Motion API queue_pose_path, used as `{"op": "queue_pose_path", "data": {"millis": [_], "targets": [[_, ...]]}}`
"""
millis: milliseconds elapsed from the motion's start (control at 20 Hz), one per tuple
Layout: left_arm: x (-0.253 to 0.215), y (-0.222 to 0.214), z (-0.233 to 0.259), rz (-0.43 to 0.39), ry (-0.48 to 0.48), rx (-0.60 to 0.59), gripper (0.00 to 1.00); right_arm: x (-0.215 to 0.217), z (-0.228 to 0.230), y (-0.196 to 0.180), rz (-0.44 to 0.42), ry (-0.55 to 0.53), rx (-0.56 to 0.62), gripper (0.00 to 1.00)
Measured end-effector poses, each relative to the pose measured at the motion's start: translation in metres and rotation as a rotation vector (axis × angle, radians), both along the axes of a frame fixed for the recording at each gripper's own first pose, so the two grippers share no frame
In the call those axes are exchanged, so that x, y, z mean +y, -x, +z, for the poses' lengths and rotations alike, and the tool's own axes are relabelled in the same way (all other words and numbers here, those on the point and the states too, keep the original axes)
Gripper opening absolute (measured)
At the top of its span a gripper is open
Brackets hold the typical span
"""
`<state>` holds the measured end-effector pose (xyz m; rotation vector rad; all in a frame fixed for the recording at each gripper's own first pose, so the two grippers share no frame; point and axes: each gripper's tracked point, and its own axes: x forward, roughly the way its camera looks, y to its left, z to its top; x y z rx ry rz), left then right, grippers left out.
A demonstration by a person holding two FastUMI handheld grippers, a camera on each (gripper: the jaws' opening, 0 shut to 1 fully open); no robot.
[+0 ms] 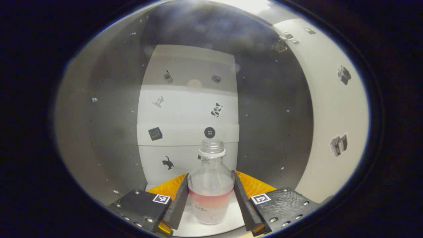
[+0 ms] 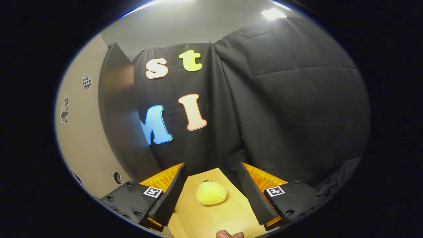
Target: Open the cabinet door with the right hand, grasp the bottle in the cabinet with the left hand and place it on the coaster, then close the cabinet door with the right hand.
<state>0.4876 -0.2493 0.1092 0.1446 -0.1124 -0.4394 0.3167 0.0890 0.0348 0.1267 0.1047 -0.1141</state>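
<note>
A clear bottle (image 1: pixel 211 186) with no cap, a pink band and a white neck ring stands upright on the white floor of the cabinet (image 1: pixel 188 109). My left gripper (image 1: pixel 211 195) reaches into the cabinet, and its two fingers press on the bottle's sides. The cabinet door (image 1: pixel 330 99) stands swung open at the right of the left gripper view. In the right gripper view the grey door (image 2: pixel 115 112) shows at the left. My right gripper (image 2: pixel 211 193) is open over the wooden table (image 2: pixel 211 221), holding nothing.
A yellow rounded lump (image 2: pixel 211 193) lies on the table between the right gripper's fingers, farther off. A fingertip (image 2: pixel 229 234) shows at the bottom edge. Grey cabinet side walls (image 1: pixel 112 132) close in on both sides of the bottle. Black cloth (image 2: pixel 281 109) hangs behind the table.
</note>
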Motion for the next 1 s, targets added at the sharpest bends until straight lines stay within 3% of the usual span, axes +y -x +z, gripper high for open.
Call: {"op": "queue_pose_path", "data": {"millis": [100, 400, 650, 800, 850, 900, 1000], "targets": [[0.008, 0.026, 0.003, -0.008, 0.0, -0.006, 0.74, 0.009, -0.001, 0.011, 0.013, -0.009, -0.019, 0.93], [0.058, 0.126, -0.002, 0.036, -0.023, -0.019, 0.72, 0.024, -0.013, 0.054, 0.06, -0.014, 0.005, 0.92], [0.107, 0.199, -0.029, 0.111, -0.069, -0.003, 0.72, 0.037, -0.012, 0.086, 0.093, -0.016, 0.002, 0.92], [0.132, 0.233, -0.051, 0.148, -0.065, 0.011, 0.72, 0.044, -0.012, 0.102, 0.109, 0.037, 0.002, 0.92], [0.142, 0.243, -0.06, 0.163, -0.06, 0.011, 0.73, 0.05, -0.014, 0.108, 0.127, 0.034, 0.004, 0.92], [0.15, 0.252, -0.067, 0.176, -0.053, 0.006, 0.73, 0.055, -0.015, 0.112, 0.141, 0.03, 0.005, 0.98], [0.169, 0.268, -0.089, 0.205, -0.029, -0.002, 0.73, 0.057, -0.017, 0.119, 0.142, 0.022, 0.007, 0.98]]}}
